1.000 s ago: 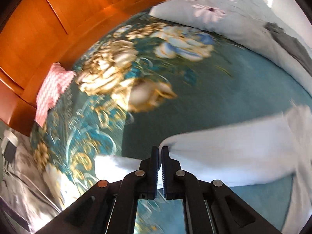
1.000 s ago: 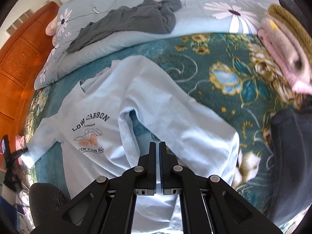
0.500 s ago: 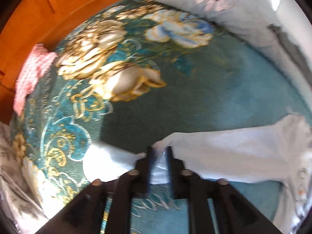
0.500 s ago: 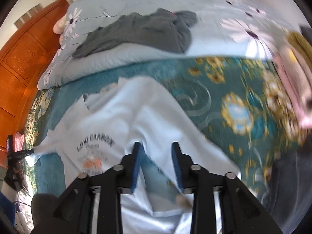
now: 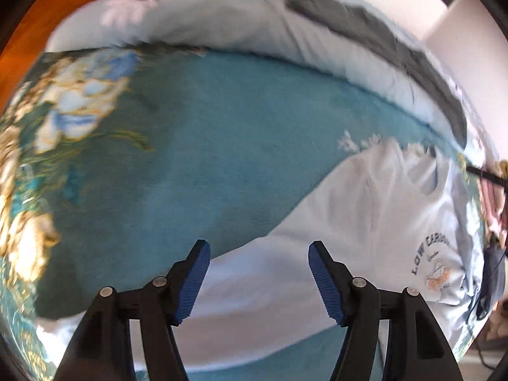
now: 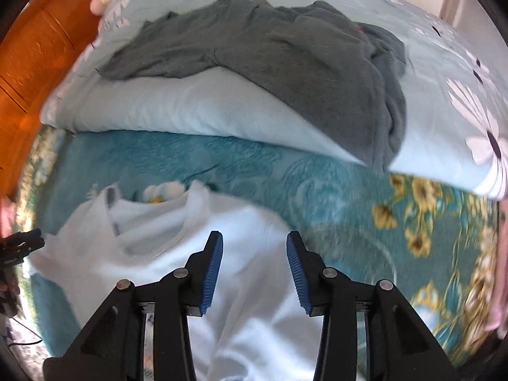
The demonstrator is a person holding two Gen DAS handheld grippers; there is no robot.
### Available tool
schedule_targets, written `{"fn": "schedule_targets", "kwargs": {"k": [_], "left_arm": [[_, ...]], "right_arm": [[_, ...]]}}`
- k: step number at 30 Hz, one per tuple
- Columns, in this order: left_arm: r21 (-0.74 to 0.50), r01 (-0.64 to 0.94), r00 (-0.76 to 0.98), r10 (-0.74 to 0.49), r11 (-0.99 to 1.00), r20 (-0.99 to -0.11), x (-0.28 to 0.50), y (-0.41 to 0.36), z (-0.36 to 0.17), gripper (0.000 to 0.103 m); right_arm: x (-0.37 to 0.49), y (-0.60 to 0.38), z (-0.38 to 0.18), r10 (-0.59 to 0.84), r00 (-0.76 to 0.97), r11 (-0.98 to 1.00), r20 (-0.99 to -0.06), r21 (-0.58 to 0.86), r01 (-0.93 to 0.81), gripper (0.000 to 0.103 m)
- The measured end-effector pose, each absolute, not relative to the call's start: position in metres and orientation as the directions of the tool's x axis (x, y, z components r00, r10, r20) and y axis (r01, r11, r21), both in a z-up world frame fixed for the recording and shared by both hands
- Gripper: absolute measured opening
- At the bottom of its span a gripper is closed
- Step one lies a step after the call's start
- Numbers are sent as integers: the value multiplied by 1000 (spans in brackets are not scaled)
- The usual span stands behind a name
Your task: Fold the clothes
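A pale blue long-sleeve shirt (image 5: 365, 222) with a "LOW CARBON" print (image 5: 428, 257) lies flat on the teal floral bedspread (image 5: 206, 146). My left gripper (image 5: 258, 277) is open and empty, its blue pads above the shirt's left sleeve (image 5: 260, 289). In the right wrist view my right gripper (image 6: 254, 266) is open and empty over the shirt (image 6: 241, 285), near its shoulder, just below the neckline (image 6: 149, 219). The left gripper also shows in that view at the far left edge (image 6: 22, 244).
A folded light blue floral duvet (image 6: 197, 104) lies along the far side of the bed, with a crumpled grey garment (image 6: 285, 50) on it. An orange wooden headboard (image 6: 28, 60) stands at the left. Pink cloth (image 6: 501, 270) lies at the right edge.
Both grippers have opened: the left let go of the sleeve and swung right toward the shirt body. The right let go of the other sleeve and moved up toward the collar.
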State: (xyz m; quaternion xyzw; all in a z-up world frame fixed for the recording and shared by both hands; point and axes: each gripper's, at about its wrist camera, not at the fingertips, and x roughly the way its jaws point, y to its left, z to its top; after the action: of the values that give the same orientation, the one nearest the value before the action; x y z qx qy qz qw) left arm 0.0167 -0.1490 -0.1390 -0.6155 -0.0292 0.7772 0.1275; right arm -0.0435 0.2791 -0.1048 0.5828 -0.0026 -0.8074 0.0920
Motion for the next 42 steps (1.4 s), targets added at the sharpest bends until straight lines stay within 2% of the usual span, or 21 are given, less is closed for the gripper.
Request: {"fn": "schedule_targets", "kwargs": {"k": [8, 12, 14, 15, 17, 19, 21, 27, 30, 34, 37, 42], "left_arm": [[-200, -182, -144, 227, -963, -963, 9, -140, -154, 68], [-181, -226, -138, 215, -957, -967, 10, -130, -152, 63], [-151, -247, -141, 190, -957, -972, 11, -123, -151, 39], [-123, -251, -147, 164, -960, -976, 12, -120, -151, 35], [-97, -251, -161, 140, -963, -977, 12, -117, -150, 17], [-95, -242, -172, 139, -966, -975, 12, -115, -147, 9], [-66, -245, -209, 119, -967, -971, 13, -111, -140, 7], [4, -265, -363, 96, -964, -927, -10, -101, -97, 7], [85, -288, -468, 63, -954, -881, -27, -90, -65, 6], [126, -251, -545, 33, -960, -838, -70, -97, -40, 7], [108, -227, -481, 14, -968, -877, -93, -100, -62, 7], [96, -238, -367, -2, -967, -930, -82, -90, -108, 10]], "right_arm": [[-68, 283, -147, -115, -200, -987, -973, 90, 132, 43], [-65, 280, -153, -116, -185, -985, -976, 89, 148, 43], [-64, 280, -152, -116, -181, -985, -977, 89, 150, 41], [-62, 279, -152, -110, -178, -985, -978, 83, 153, 31], [-58, 277, -151, -99, -174, -985, -980, 71, 160, 15], [-51, 275, -147, -86, -194, -985, -977, 54, 163, 9], [-44, 272, -138, -74, -237, -986, -969, 34, 166, 5], [-40, 271, -78, -87, -419, -985, -904, 13, 174, 3], [-50, 272, -43, -88, -507, -987, -858, 6, 161, 3], [-67, 276, -4, -47, -638, -997, -769, -6, 80, 3], [-87, 275, -31, -25, -553, -999, -833, -4, 50, 3], [-92, 274, -83, -2, -425, -1000, -905, -11, 28, 4]]}}
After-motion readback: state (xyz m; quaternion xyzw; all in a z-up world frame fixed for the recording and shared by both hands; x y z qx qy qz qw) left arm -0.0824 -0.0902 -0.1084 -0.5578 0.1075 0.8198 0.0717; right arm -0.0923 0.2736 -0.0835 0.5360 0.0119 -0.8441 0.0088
